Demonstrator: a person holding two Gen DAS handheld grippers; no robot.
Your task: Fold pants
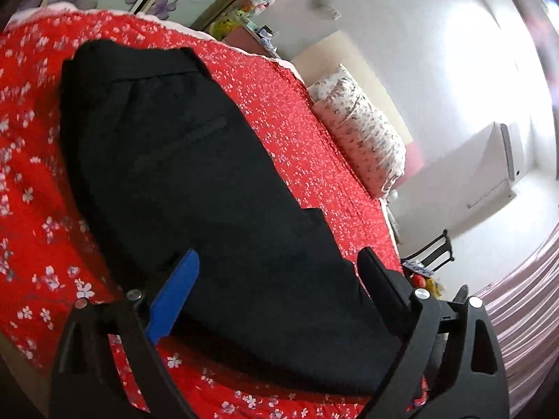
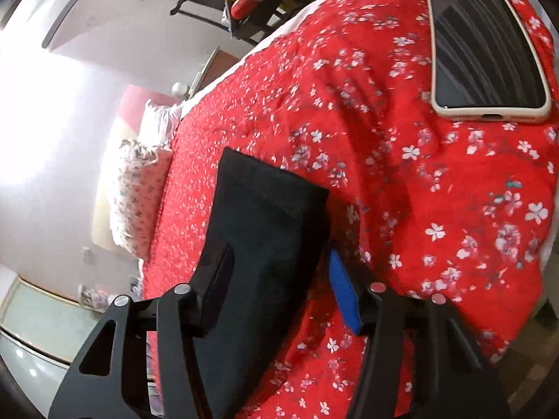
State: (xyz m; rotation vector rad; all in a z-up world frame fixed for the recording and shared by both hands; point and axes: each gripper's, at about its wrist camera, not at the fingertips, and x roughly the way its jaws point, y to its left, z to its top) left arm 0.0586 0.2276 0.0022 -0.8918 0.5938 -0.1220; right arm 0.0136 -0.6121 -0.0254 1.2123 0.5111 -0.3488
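Black pants (image 1: pixel 195 181) lie folded lengthwise on a red flowered bedspread (image 1: pixel 38 181), waistband at the far end. My left gripper (image 1: pixel 279 272) hangs over their near part, open wide, blue pad on the left and black finger on the right, with the cloth under the gap and nothing pinched. In the right wrist view the leg end of the pants (image 2: pixel 265 216) runs between the fingers of my right gripper (image 2: pixel 279 279). Its black finger rests over the cloth and its blue pad stands at the cloth's right edge. The jaws are half open and I see no pinch.
A phone in a pale case (image 2: pixel 485 49) lies on the bedspread (image 2: pixel 436 192) at the far right. A patterned pillow (image 1: pixel 360 129) lies at the head of the bed, seen too as the pillow (image 2: pixel 139 202). A dark chair (image 2: pixel 209 3) stands beyond the bed's edge.
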